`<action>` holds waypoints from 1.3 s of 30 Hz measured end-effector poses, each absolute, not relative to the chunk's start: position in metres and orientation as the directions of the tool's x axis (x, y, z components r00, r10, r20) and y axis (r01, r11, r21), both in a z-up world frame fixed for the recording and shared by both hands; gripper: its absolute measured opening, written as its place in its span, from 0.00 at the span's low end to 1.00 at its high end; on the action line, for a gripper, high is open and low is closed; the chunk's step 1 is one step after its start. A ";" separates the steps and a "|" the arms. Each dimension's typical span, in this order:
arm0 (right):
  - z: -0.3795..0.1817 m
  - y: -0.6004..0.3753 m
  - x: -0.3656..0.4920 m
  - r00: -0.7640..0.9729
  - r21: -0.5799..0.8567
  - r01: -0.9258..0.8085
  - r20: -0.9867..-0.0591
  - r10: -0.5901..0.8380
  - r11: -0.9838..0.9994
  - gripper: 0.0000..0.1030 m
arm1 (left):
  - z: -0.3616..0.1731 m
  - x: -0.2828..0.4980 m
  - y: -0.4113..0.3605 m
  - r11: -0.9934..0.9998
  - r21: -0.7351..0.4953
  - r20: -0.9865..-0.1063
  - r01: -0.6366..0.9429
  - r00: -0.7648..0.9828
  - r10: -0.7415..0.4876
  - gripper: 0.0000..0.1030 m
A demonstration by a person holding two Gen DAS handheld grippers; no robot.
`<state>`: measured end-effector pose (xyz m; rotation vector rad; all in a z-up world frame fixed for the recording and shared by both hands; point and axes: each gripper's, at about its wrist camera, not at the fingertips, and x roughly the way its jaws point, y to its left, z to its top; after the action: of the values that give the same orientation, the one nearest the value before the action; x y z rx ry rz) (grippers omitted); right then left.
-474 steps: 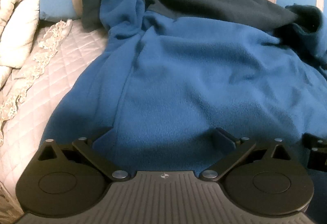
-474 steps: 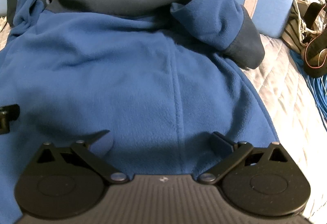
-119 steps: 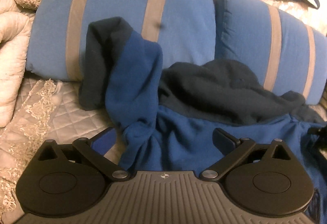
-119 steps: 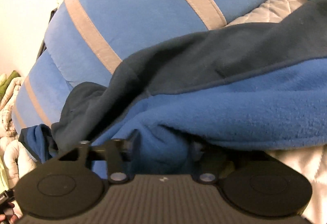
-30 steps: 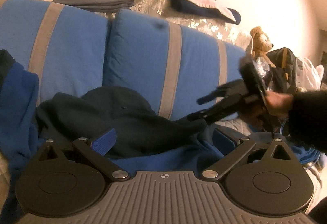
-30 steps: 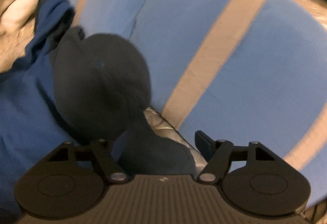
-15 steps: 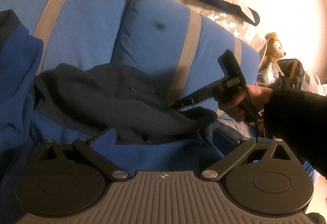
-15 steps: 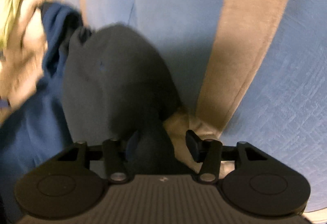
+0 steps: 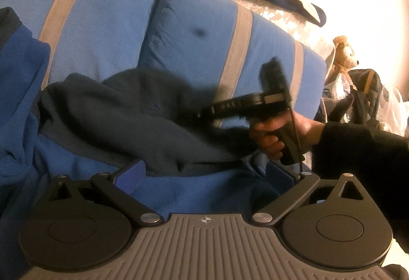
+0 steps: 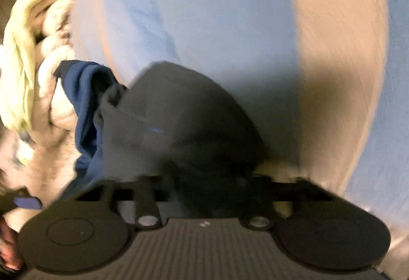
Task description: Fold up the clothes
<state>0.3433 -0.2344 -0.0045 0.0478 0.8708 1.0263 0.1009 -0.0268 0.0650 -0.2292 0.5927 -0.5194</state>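
Blue fleece jacket (image 9: 194,190) with dark navy hood (image 9: 122,116), lying against two blue, tan-striped cushions (image 9: 194,44). The left tool (image 9: 204,172) is spread wide over the jacket's blue body, its pads pressing nothing. The right tool (image 10: 204,185), in a dark-sleeved hand (image 9: 271,136), has just been closing and now pinches the hood's dark edge. A teddy bear (image 9: 343,55) sits beyond the cushions.

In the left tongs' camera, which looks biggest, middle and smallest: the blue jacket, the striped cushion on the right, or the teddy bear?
Largest to smallest, as they look in the left wrist view:
1. Blue jacket, though it lies nearest the camera, which makes it look bigger.
2. Striped cushion.
3. Teddy bear, far back, so it looks tiny.
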 end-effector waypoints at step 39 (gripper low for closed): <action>0.094 -0.337 0.158 0.815 -0.206 -0.397 -0.526 0.241 0.894 1.00 | 0.090 0.074 -0.024 0.879 -0.173 -0.437 0.444 0.765 -0.472 1.00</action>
<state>0.1579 -0.3370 0.0941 -0.3164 0.5143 0.3465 0.0738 -0.0241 0.0905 -0.0602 0.4910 -0.4979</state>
